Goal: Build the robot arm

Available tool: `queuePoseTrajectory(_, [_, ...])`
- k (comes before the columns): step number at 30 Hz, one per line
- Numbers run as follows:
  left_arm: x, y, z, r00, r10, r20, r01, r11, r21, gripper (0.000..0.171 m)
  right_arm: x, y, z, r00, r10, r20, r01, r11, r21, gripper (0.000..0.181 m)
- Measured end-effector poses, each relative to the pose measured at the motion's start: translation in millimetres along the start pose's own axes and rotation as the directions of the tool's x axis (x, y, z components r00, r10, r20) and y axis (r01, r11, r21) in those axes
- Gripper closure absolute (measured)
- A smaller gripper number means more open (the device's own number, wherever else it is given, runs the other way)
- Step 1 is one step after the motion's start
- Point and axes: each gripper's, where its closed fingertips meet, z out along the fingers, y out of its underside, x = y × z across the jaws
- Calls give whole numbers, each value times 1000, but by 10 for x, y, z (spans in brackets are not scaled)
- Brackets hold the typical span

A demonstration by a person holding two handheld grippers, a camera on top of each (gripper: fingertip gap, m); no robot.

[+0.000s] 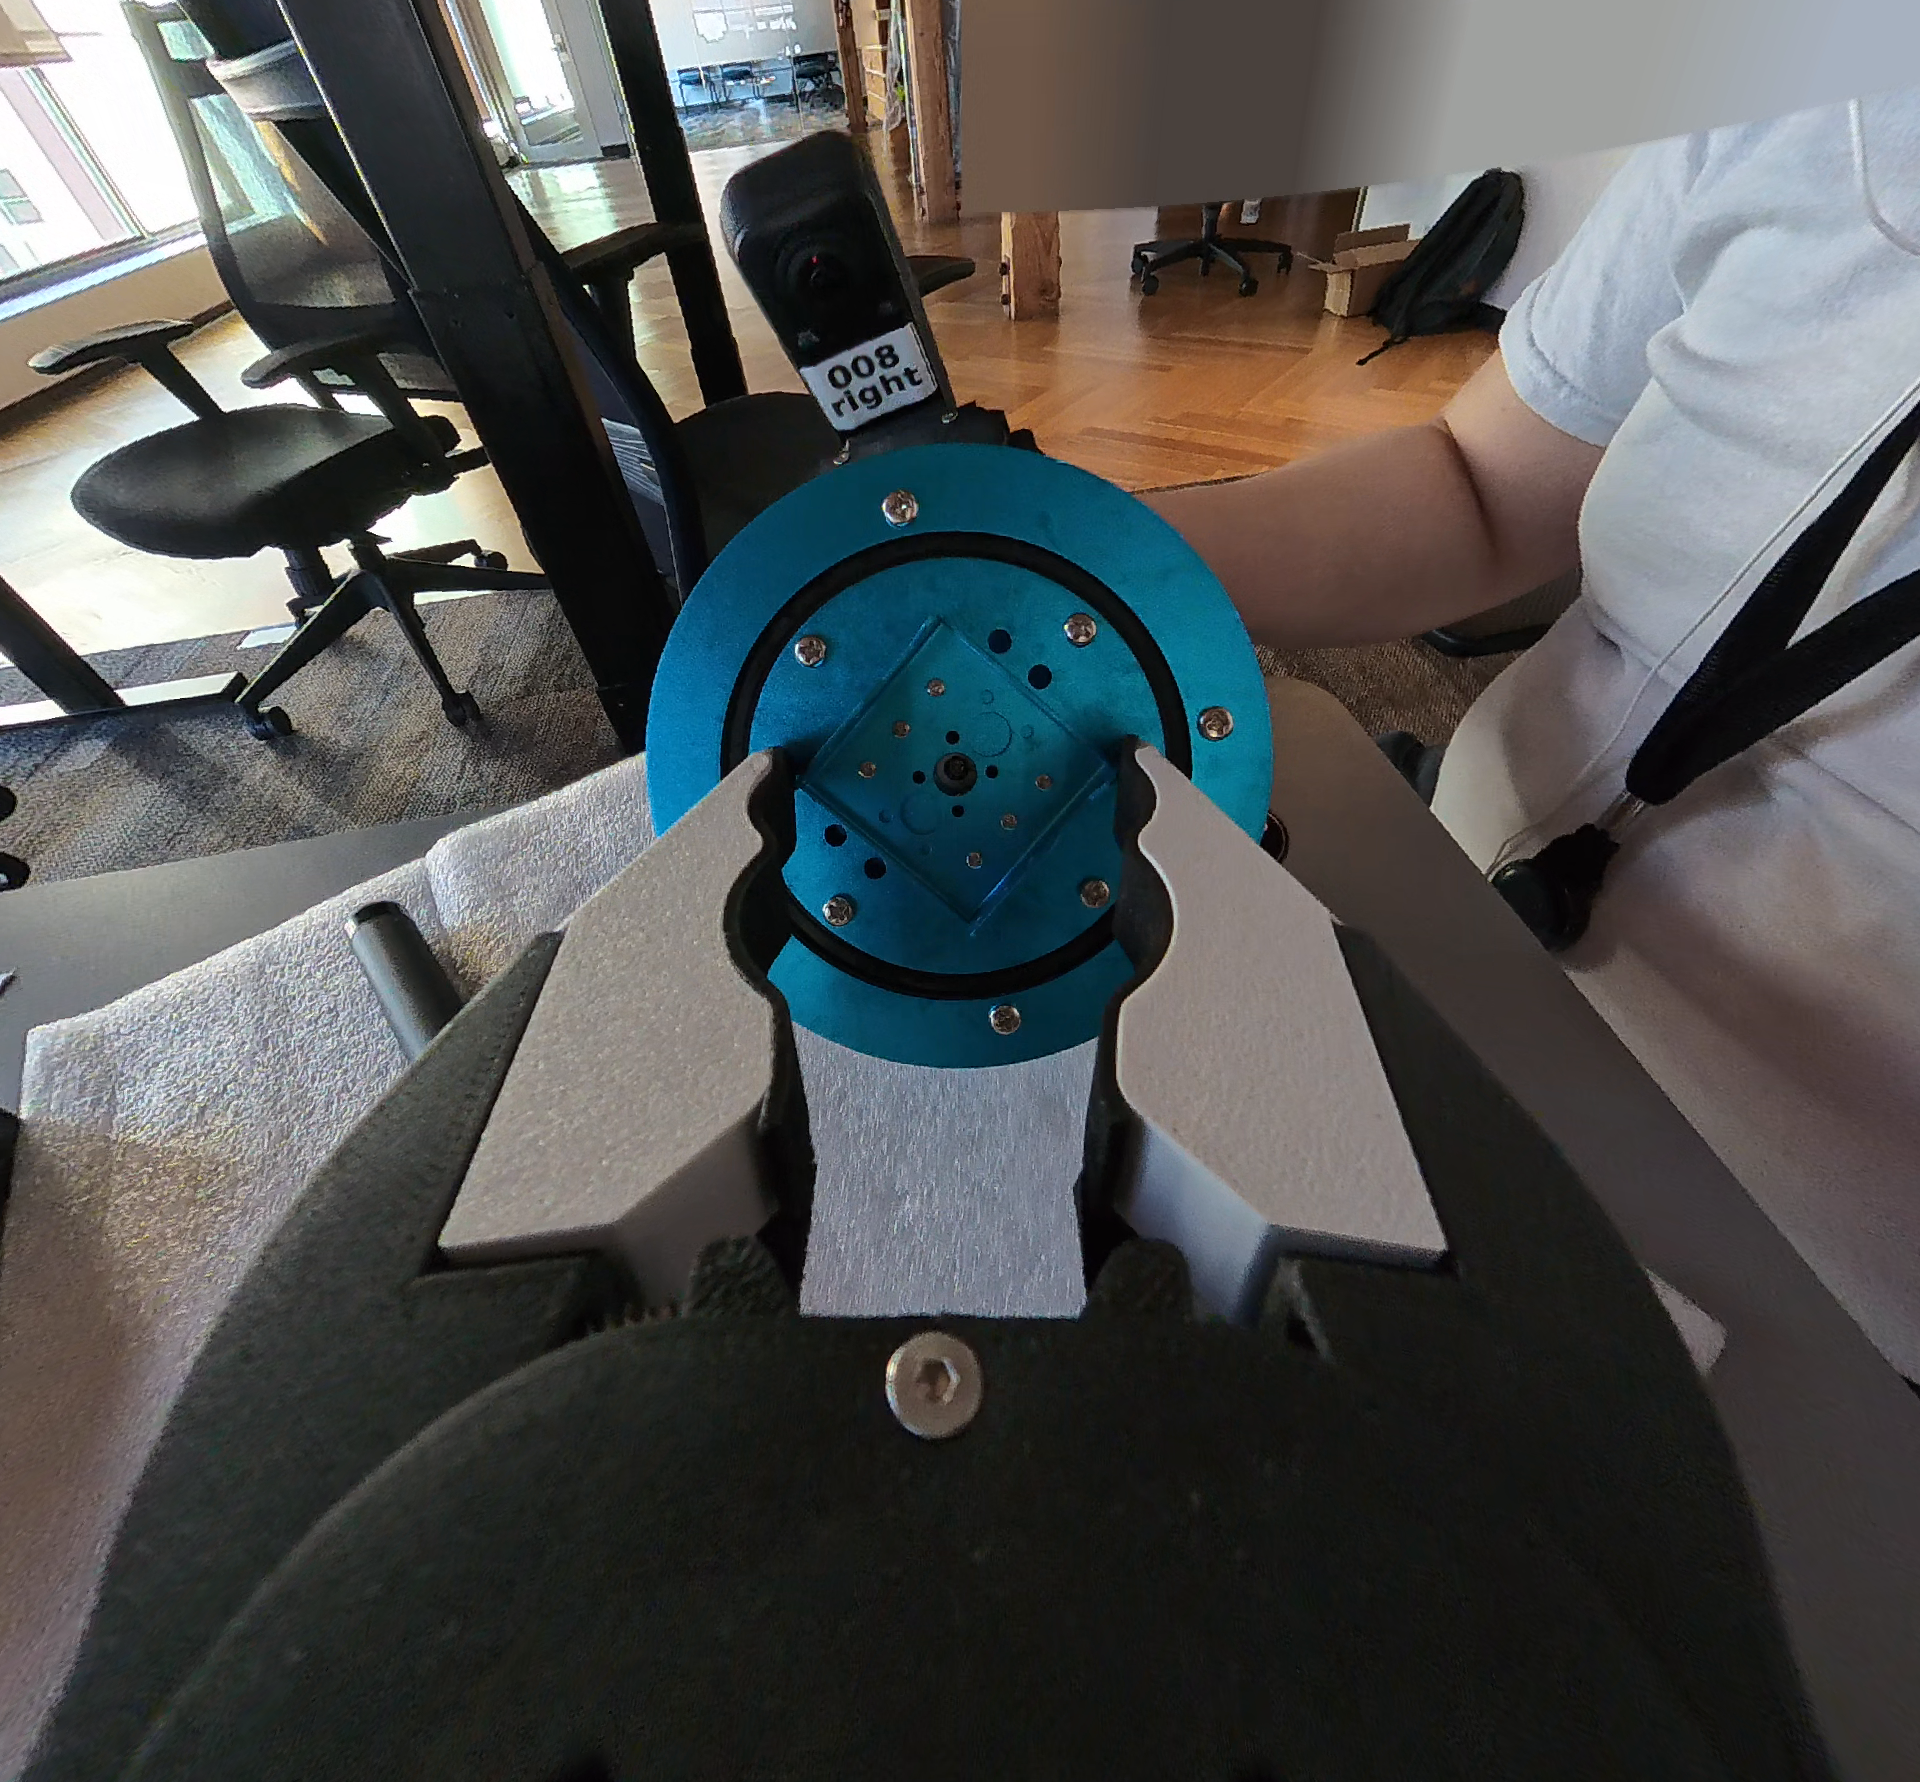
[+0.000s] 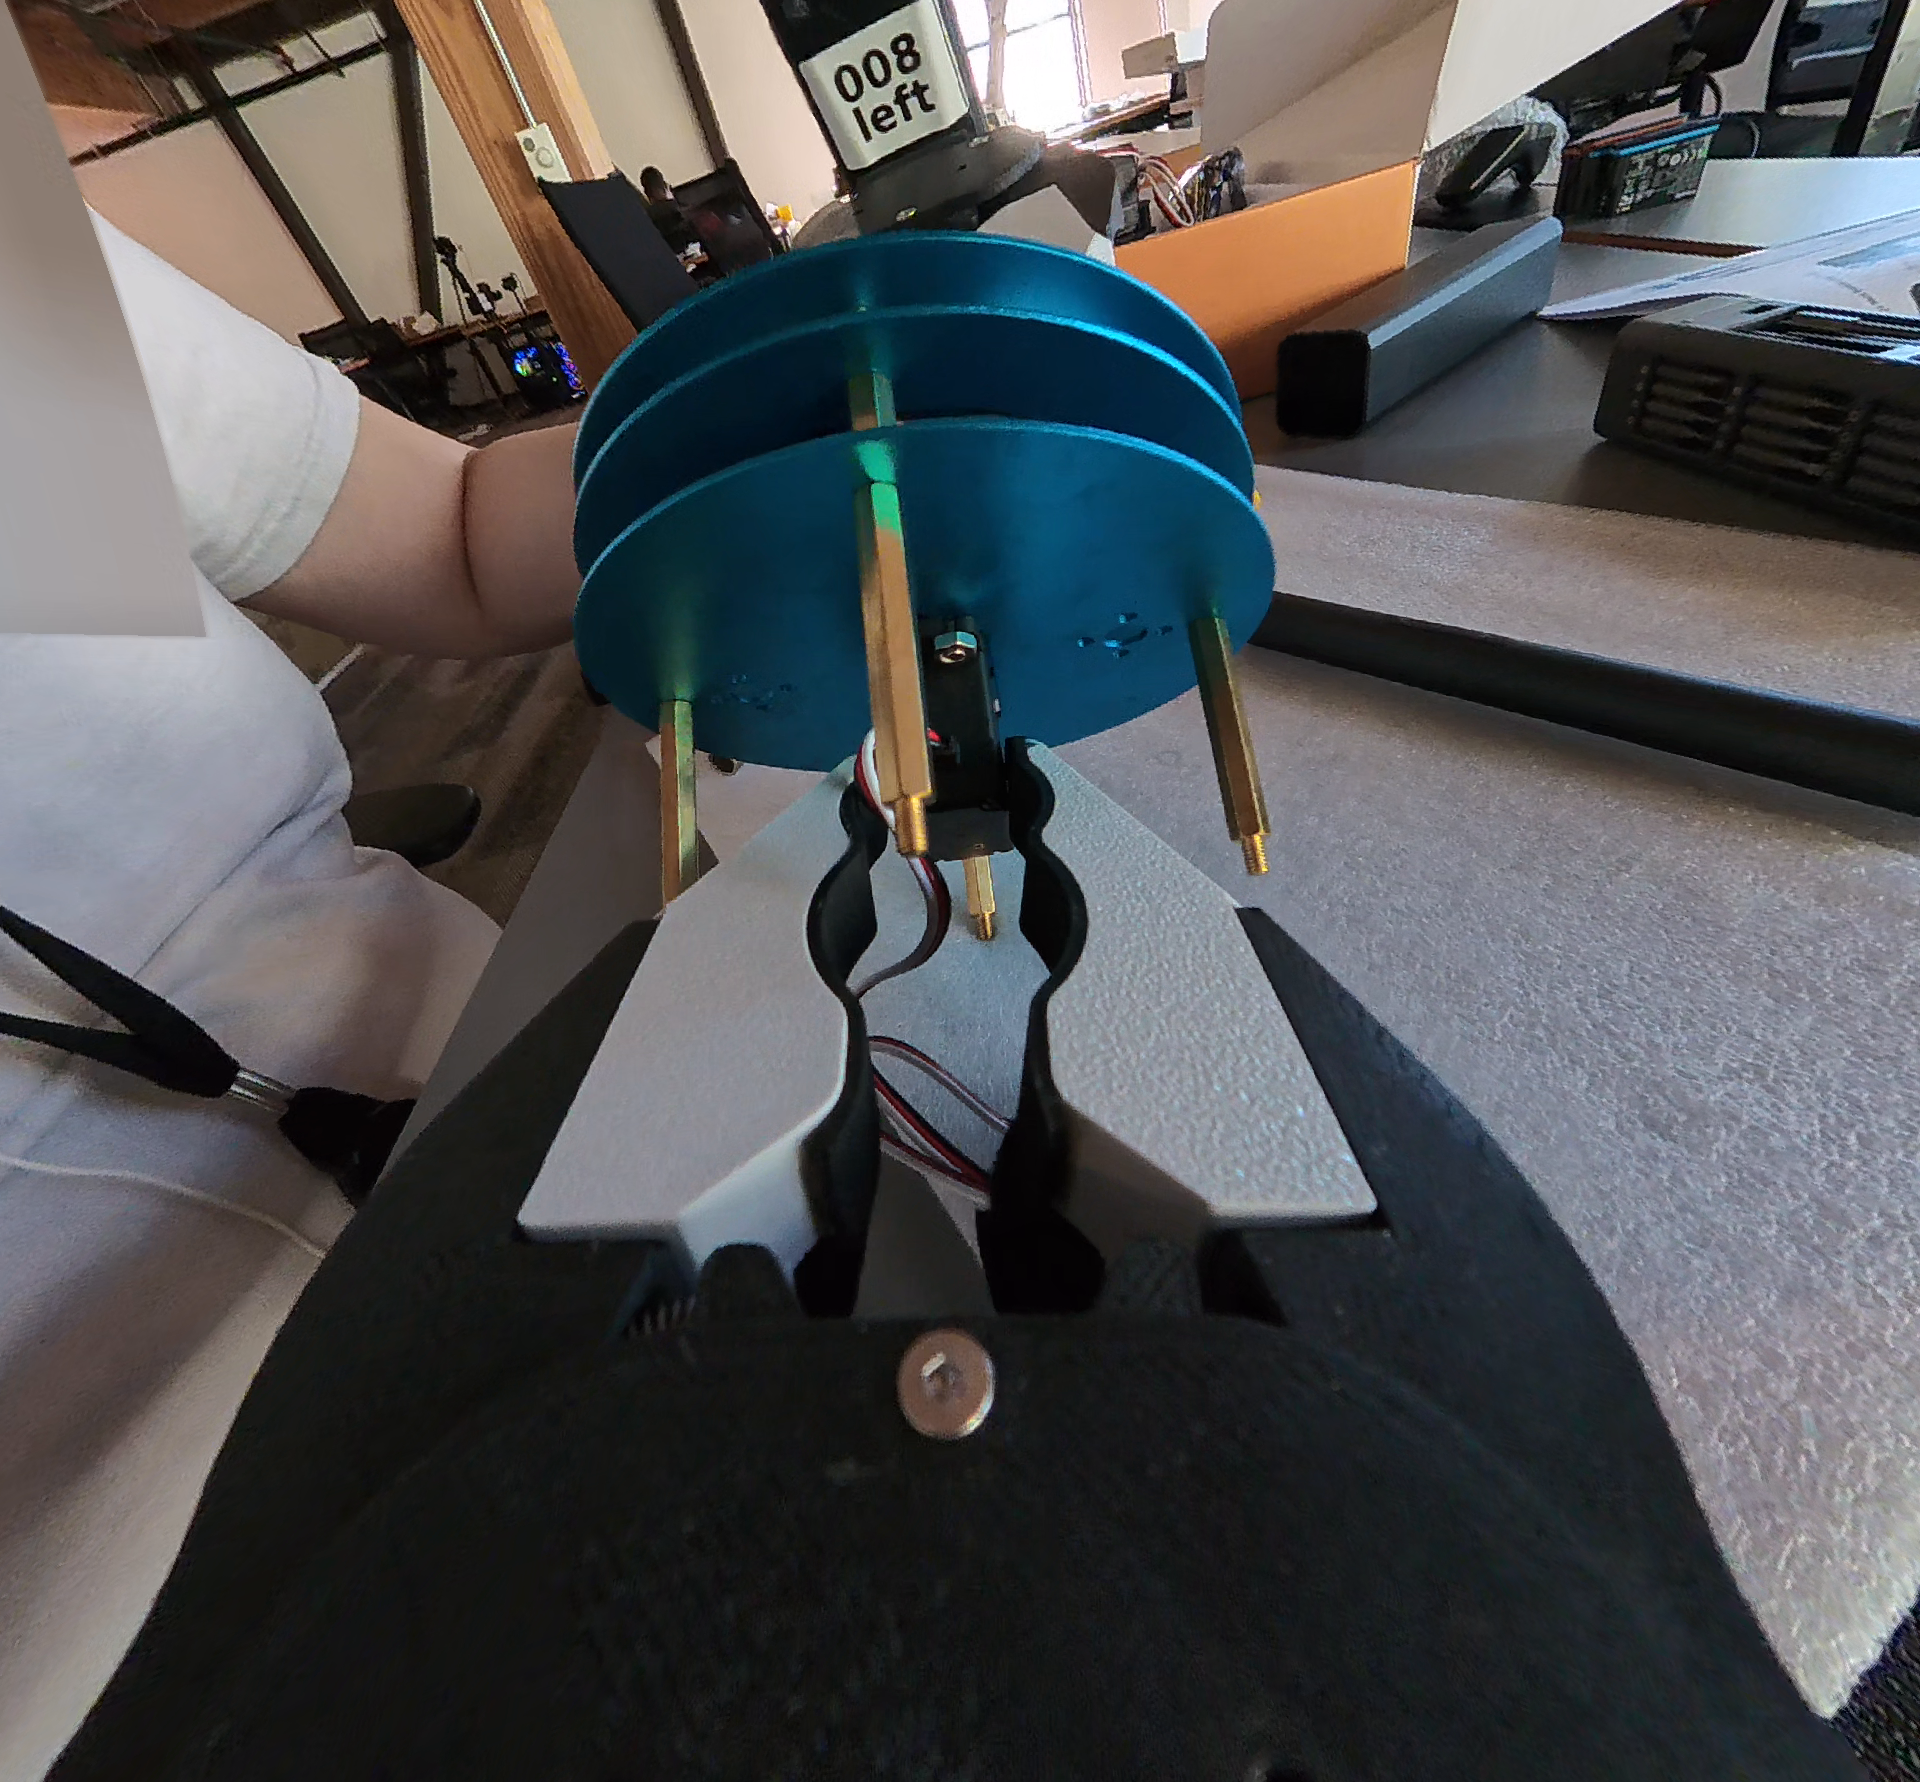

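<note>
- Left gripper (image 1: 951,776), frame centre: fingers spread, flanking the blue disc assembly (image 1: 956,745), contact unclear; disc face-on, just ahead.
- Right gripper (image 2: 951,797): fingers clamped on the black servo block (image 2: 961,735) under the lowest disc; stack axis along the fingers, brass standoffs (image 2: 894,672) pointing back.
- Grey mat (image 2: 1558,953) beneath, lower right; cardboard box (image 2: 1278,246) upper right.

I see teal-blue stacked discs (image 2: 925,579), brass-gold standoffs (image 2: 894,652), grey-white gripper fingers (image 1: 644,1005), red-white-black wires (image 2: 925,1098), pale grey textured mat (image 2: 1558,1005)

Wrist cameras face each other, close on shared blue disc assembly (image 1: 956,756) (image 2: 925,527); left from top, right from underside.
</note>
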Motion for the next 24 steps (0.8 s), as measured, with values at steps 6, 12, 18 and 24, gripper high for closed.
queuePoseTrajectory(6, [4, 11, -14, 1000, 8, -1, -8, 1000, -10, 111, 3, -9, 13, 1000, -11, -17, 11, 1000, 0, 160])
queuePoseTrajectory(12, [7, 43, -51, 1000, 16, -8, -16, 999, -28, 111, 7, -20, 38, 999, -25, -45, 25, 1000, 6, 160])
queuePoseTrajectory(18, [6, 69, -79, 1000, 15, -14, -16, 999, -36, 111, 10, -29, 54, 997, -35, -71, 36, 999, 12, 160])
queuePoseTrajectory(24, [2, 74, -80, 1000, 8, -19, -9, 1000, -25, 111, 15, -30, 51, 995, -38, -92, 39, 999, 16, 160])
